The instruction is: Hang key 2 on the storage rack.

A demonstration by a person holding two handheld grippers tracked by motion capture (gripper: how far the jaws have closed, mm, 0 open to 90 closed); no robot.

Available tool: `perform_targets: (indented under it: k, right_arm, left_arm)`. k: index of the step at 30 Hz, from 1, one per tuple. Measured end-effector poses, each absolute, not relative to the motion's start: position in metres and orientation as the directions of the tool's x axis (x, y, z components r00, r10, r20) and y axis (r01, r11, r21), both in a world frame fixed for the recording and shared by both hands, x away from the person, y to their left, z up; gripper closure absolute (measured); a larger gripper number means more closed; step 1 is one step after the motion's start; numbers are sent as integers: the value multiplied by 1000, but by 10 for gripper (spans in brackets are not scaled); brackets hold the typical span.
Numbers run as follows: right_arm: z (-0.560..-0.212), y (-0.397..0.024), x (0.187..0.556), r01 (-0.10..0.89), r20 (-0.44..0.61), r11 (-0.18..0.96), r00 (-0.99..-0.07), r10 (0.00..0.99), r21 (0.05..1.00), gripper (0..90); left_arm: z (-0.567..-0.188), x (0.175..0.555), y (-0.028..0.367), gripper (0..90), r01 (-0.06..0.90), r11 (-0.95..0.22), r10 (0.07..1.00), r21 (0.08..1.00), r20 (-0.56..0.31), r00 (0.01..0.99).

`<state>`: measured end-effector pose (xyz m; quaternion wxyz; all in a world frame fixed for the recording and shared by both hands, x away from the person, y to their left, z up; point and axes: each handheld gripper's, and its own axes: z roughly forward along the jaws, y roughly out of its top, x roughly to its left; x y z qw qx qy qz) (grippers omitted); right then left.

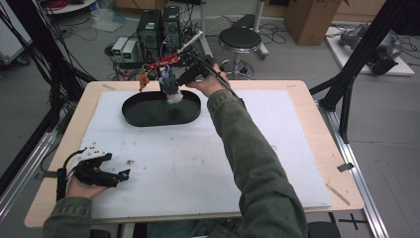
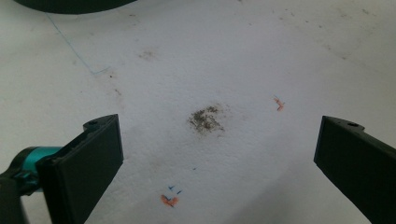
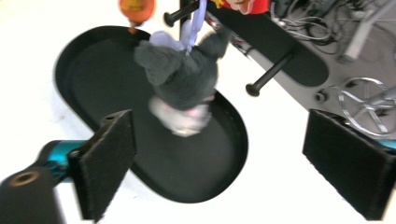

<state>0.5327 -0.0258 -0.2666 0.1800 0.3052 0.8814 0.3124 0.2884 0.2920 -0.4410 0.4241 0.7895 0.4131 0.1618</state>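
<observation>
Right hand-held gripper (image 3: 219, 158) stands with jaws apart just below the hanging plush toy (image 3: 182, 81), whose loop may slip off the peg (image 3: 184, 11) into the tray (image 3: 93, 56) beneath.

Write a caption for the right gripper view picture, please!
A grey plush toy hangs by its loop from a peg above the black oval tray, between the open fingers of the right gripper.

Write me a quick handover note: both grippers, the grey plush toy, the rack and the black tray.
Right gripper: open, nothing between the jaws, over the black tray.
Left gripper: open, empty, low over the white mat.
Grey plush toy: hanging by its strap from a peg of the rack, above the tray.
Done, it seems: toy hung and let go.
Left: draw the right gripper back clear.
</observation>
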Motion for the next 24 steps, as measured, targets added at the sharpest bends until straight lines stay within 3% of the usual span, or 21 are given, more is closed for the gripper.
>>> perform_targets:
  k: [1, 24]
  right_arm:
    - [-268, -28, 532, 426, -125, 611, -745, 655, 667, 6]
    - [-287, -96, 501, 450, -41, 549, -746, 665, 704, 5]
  left_arm:
    - [-441, 288, 292, 18, 514, -298, 790, 804, -95, 606]
    - [-439, 286, 293, 17, 531, -289, 792, 797, -112, 601]
